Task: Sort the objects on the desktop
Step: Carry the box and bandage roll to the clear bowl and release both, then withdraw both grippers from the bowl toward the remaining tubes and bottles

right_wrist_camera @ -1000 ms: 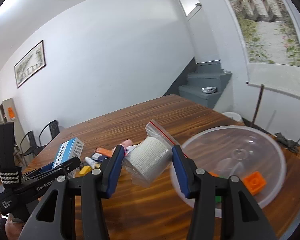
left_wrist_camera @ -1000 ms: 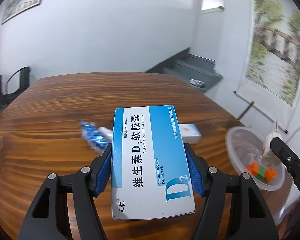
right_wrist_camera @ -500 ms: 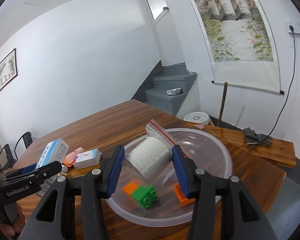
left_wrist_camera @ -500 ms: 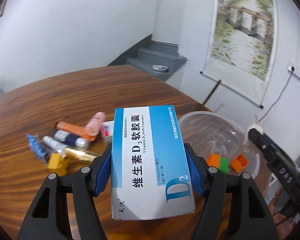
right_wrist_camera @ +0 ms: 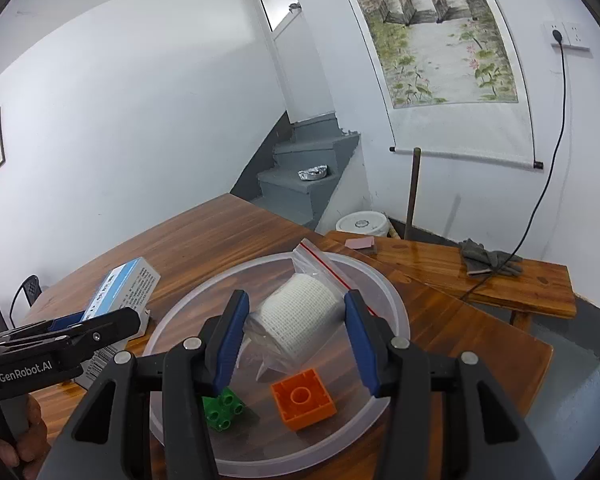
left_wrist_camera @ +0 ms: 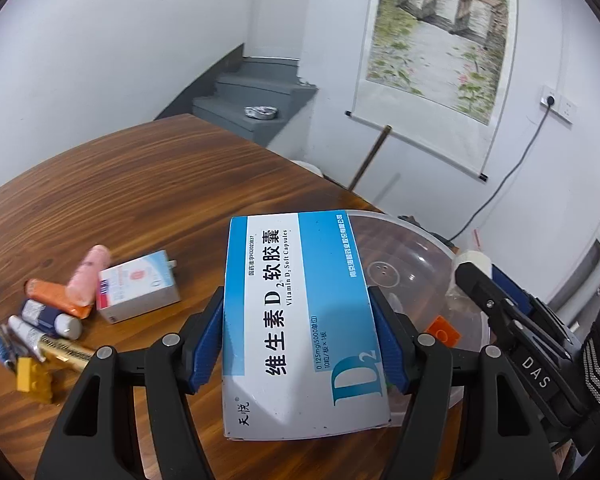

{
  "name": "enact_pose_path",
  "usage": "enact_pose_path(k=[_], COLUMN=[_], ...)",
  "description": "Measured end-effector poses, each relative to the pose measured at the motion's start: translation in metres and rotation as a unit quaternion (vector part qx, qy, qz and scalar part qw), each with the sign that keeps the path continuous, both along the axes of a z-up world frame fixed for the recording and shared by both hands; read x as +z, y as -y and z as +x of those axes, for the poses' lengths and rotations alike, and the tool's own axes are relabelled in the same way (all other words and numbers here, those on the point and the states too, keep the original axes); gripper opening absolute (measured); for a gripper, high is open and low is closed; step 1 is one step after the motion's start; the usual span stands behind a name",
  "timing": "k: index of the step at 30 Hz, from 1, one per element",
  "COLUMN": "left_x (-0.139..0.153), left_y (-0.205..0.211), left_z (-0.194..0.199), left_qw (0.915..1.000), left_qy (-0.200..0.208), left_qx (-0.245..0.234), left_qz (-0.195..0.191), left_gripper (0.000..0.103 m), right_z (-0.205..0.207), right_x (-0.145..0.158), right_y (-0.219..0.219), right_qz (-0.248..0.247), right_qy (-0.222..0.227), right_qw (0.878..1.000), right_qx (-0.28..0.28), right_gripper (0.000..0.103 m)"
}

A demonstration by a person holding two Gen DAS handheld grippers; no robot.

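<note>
My left gripper [left_wrist_camera: 300, 328] is shut on a blue and white vitamin D box [left_wrist_camera: 300, 320] and holds it at the left rim of a clear plastic bowl [left_wrist_camera: 412, 240]. My right gripper [right_wrist_camera: 296, 328] is shut on a bagged white gauze roll [right_wrist_camera: 300, 320] and holds it above the bowl [right_wrist_camera: 388, 292]. An orange brick [right_wrist_camera: 303, 400] and a green brick [right_wrist_camera: 224, 408] lie in the bowl. The box also shows in the right wrist view [right_wrist_camera: 124, 292].
On the wooden table [left_wrist_camera: 140, 192], left of the box, lie a small pink and white carton [left_wrist_camera: 138, 288], a pink roll [left_wrist_camera: 89, 274], an orange tube [left_wrist_camera: 54, 302], small tubes [left_wrist_camera: 48, 320] and a yellow brick [left_wrist_camera: 34, 378]. A wooden bench [right_wrist_camera: 472, 276] stands beyond the table edge.
Both grippers have swung right toward the bowl. The gauze roll now hangs over the bowl's inside, and the vitamin box has reached the bowl's left rim.
</note>
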State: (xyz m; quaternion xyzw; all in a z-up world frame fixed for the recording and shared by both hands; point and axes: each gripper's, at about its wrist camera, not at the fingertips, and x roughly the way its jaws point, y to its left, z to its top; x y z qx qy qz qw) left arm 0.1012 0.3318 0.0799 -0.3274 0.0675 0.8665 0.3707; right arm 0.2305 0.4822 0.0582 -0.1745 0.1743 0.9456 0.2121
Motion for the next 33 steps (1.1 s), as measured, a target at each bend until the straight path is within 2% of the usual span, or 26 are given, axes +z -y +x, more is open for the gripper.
enact_pose_path(k=[3,6,9,17,21,25,33], left_x=[-0.003,-0.004,-0.001,0.005,0.007,0.006,0.006], left_y=[-0.007,-0.012,-0.010,-0.001,0.003,0.012,0.051], left_z=[-0.003,-0.007,-0.007,-0.004,-0.004,-0.010,-0.022], left_qw=[0.9997,0.9986,0.9987,0.9999,0.9995,0.9991,0.9960], left_qy=[0.015,0.038,0.032,0.006,-0.017,-0.011,-0.008], left_qx=[-0.017,-0.035,-0.035,-0.009,0.019,0.034,0.086], left_qz=[0.000,0.005,0.015,0.008,-0.019,-0.023,-0.022], left_gripper=[0.071,0.080,0.082,0.082,0.082,0.082,0.082], right_z=[-0.001,0.000,0.000,0.001,0.001,0.002,-0.011], right_x=[-0.004,-0.005,-0.006,-0.005,-0.004,0.003,0.013], right_y=[-0.005,-0.007,-0.011,-0.005,0.001,0.010,0.037], right_qz=[-0.006,-0.009,-0.018,-0.025,-0.028,-0.024,-0.015], right_qy=[0.008,0.012,0.017,0.015,0.014,0.008,0.000], right_qw=[1.000,1.000,0.999,0.999,0.999,1.000,1.000], right_qx=[-0.007,-0.013,-0.021,-0.026,-0.024,-0.018,0.020], right_gripper=[0.054,0.055,0.068,0.070,0.073,0.078,0.079])
